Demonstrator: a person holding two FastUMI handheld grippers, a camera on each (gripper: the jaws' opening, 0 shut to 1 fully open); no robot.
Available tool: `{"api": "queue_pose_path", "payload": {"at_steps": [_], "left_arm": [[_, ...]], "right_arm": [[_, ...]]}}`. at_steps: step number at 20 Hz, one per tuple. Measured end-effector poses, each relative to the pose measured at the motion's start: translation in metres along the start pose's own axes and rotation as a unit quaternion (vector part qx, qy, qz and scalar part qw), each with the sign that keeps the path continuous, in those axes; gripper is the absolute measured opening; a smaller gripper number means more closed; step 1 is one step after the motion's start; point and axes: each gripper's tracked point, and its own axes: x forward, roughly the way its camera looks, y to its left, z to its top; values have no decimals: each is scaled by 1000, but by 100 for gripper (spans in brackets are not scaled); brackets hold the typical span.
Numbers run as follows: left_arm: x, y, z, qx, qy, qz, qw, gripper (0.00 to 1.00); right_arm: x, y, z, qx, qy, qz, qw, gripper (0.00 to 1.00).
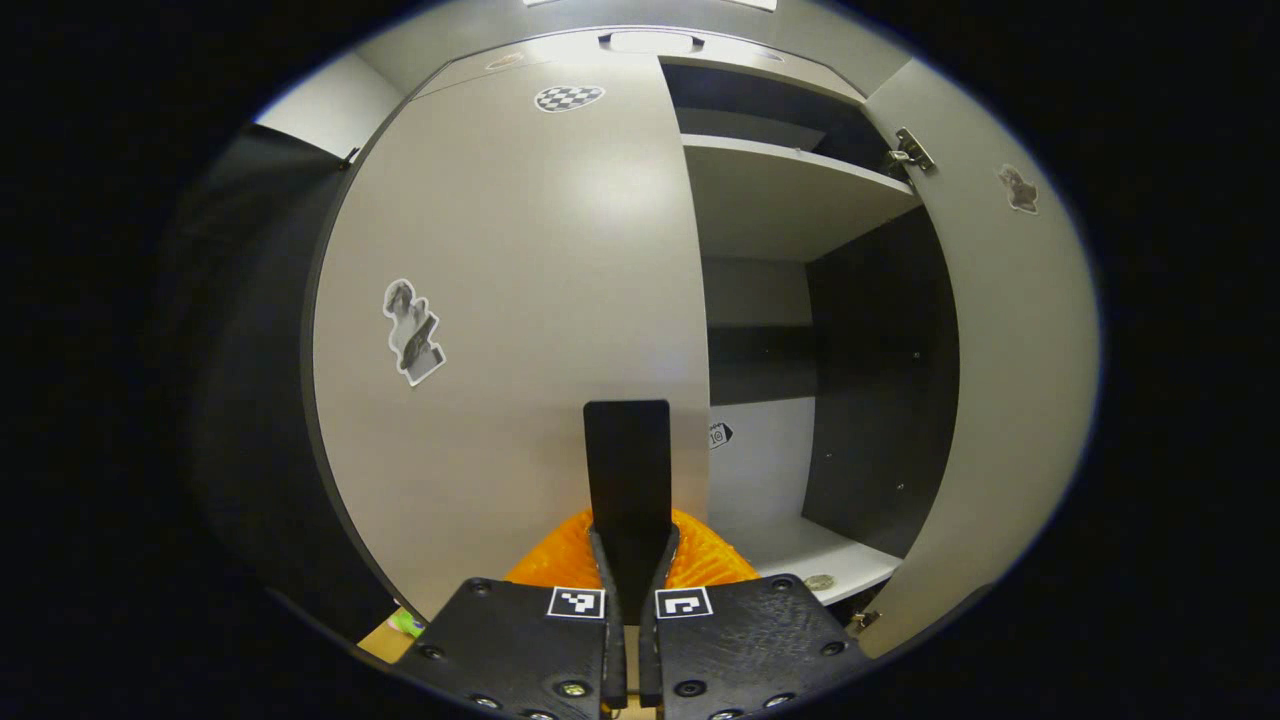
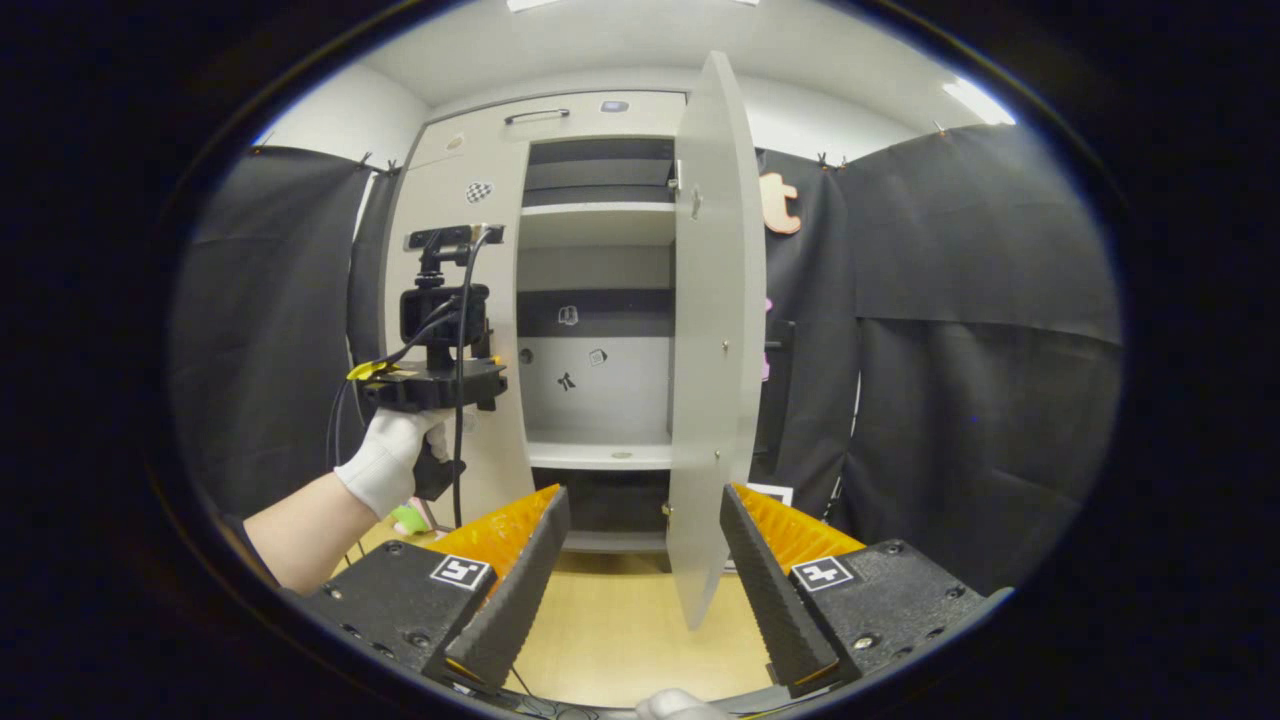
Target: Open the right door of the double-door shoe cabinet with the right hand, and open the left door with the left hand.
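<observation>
Smooth matt grey laminate left door (image 1: 520, 300), shiny metal hinge (image 1: 908, 150), ridged orange plastic behind black claw fingers (image 2: 520, 590).

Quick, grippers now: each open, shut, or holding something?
Left gripper: shut, nothing between its fingers, close to the closed left door.
Right gripper: open, holding nothing, right door already open.

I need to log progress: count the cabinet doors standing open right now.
1. The right door is swung out wide, its edge between the open right gripper fingers. The left door is closed, with the shut left gripper held close to its inner edge.
</observation>
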Motion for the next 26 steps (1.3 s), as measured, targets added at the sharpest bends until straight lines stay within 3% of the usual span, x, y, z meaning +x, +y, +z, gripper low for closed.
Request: {"api": "queue_pose_path", "payload": {"at_steps": [12,26], "left_arm": [[-41,3,4,-15,11,-12,1000,4],[-108,40,1,-33,18,-6,999,4]], "right_arm": [[-25,6,-3,-3,-6,27,1000,95],[-44,32,-8,-8,-9,72,997,94]]}}
